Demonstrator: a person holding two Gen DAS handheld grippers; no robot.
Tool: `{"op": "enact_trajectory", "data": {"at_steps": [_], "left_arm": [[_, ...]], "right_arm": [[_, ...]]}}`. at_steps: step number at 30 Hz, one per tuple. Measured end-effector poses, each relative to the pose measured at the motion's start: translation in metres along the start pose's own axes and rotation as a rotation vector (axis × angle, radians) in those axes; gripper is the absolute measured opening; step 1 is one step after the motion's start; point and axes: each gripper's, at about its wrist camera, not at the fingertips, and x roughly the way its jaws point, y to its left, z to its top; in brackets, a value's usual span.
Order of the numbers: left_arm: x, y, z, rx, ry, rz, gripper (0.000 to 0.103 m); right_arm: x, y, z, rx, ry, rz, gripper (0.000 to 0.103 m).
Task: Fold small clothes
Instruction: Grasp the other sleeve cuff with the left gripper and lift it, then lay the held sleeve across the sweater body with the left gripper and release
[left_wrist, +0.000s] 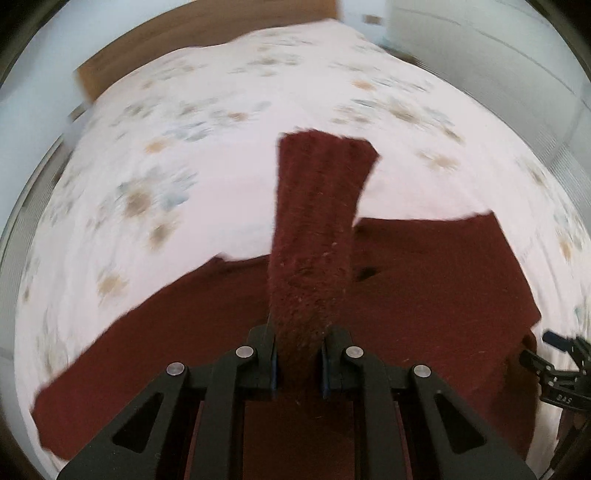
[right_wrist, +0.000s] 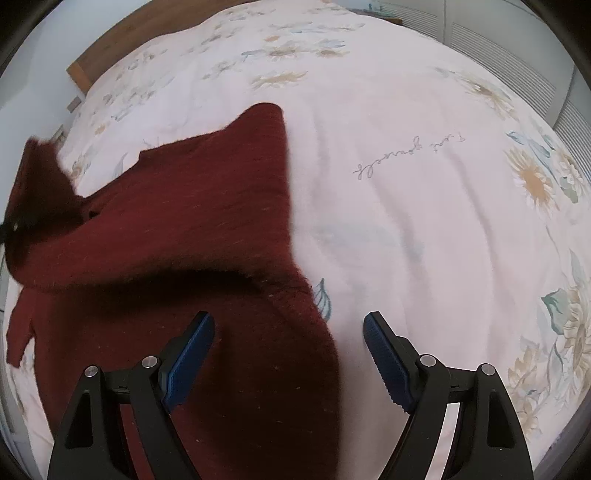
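The left gripper (left_wrist: 298, 354) is clamped on a sleeve (left_wrist: 317, 229) of the dark red knit sweater (left_wrist: 424, 280). The jaws pinch a bunched part of the sleeve, and the free length runs straight ahead of the fingertips and away from them, ending in the cuff (left_wrist: 328, 147) at the far end. The sleeve's long axis is therefore in line with the fingers. The sweater body lies flat below and beyond the fingertips, spread to both sides of them on the floral bedspread (left_wrist: 184, 166).

The right gripper (right_wrist: 288, 347) is not holding anything. Its blue pads (right_wrist: 192, 350) stand wide apart above the sweater's near right edge: the left pad is over the knit, the right pad is over bare bedspread. From these fingers the garment extends ahead and to the left. The lifted sleeve appears at the far left edge of this view as a dark, blurred mass.

Judgement: the left gripper is the working one, and the coming move is to carry the sleeve across the body. The right gripper is nearer the hem side and is placed to pin or pick up that edge.

Beyond the sweater the bedspread is bare, with script lettering (right_wrist: 410, 155) well ahead and to the right. A wooden headboard (right_wrist: 110, 48) stands farthest off. Nothing obstructs the fold path.
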Motion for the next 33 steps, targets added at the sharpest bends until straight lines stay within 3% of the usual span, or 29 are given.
{"op": "enact_trajectory", "data": {"at_steps": [5, 11, 13, 17, 21, 24, 29, 33], "left_arm": [[-0.004, 0.038, -0.022, -0.134, 0.001, 0.068, 0.017], [0.016, 0.047, -0.06, -0.21, 0.168, 0.026, 0.024], [0.021, 0.058, -0.069, -0.251, 0.197, 0.015, 0.039], [0.016, 0.081, -0.076, -0.294, 0.208, -0.002, 0.057], [0.011, 0.099, -0.082, -0.311, 0.268, -0.028, 0.081], [-0.003, 0.118, -0.077, -0.335, 0.244, -0.029, 0.102], [-0.017, 0.152, -0.058, -0.357, 0.196, -0.021, 0.102], [0.007, 0.169, -0.049, -0.365, 0.237, -0.016, 0.102]], "right_arm": [[0.003, 0.007, -0.004, -0.019, 0.023, -0.024, 0.084], [0.004, 0.009, -0.003, -0.027, 0.037, -0.033, 0.084], [0.004, 0.011, -0.001, -0.03, 0.038, -0.035, 0.084], [0.005, 0.015, 0.001, -0.035, 0.036, -0.034, 0.084], [0.005, 0.021, 0.002, -0.043, 0.034, -0.033, 0.084], [0.005, 0.025, 0.003, -0.06, 0.035, -0.033, 0.084], [0.004, 0.03, 0.004, -0.07, 0.03, -0.037, 0.084], [0.005, 0.03, 0.004, -0.071, 0.034, -0.047, 0.084]]}}
